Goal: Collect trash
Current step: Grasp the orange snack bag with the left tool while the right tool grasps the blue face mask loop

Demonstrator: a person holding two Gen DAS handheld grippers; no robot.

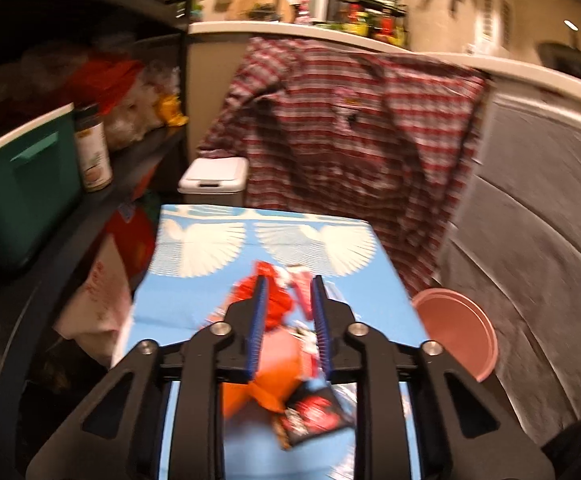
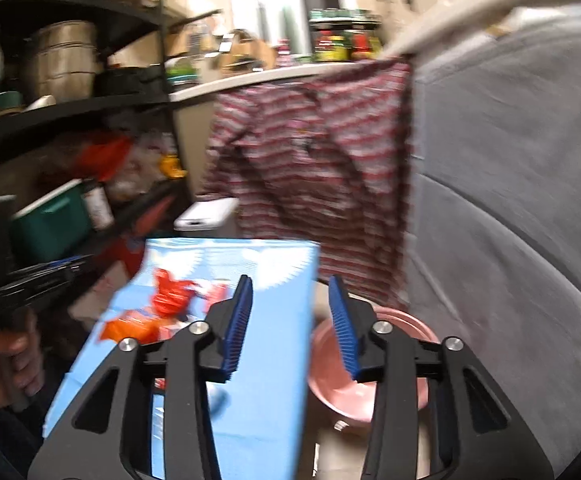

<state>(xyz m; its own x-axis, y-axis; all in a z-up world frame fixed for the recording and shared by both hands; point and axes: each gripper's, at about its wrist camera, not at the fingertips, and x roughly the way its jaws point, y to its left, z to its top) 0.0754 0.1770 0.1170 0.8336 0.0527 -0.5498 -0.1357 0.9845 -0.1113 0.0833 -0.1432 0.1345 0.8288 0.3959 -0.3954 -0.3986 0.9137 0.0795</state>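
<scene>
Tilting downward, left claw (image 1: pixel 289 294) over wrappers (image 1: pixel 274 300).

place: home kitchen | far: counter (image 1: pixel 290 30) with condiment jars (image 1: pixel 370 20) | left: pantry shelves (image 1: pixel 138 152) | striped shirt (image 1: pixel 350 128) hanging

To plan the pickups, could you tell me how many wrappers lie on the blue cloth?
3 at least: red wrapper farthest, orange wrapper midway, black wrapper nearest; blur and the left gripper may hide more.
</scene>
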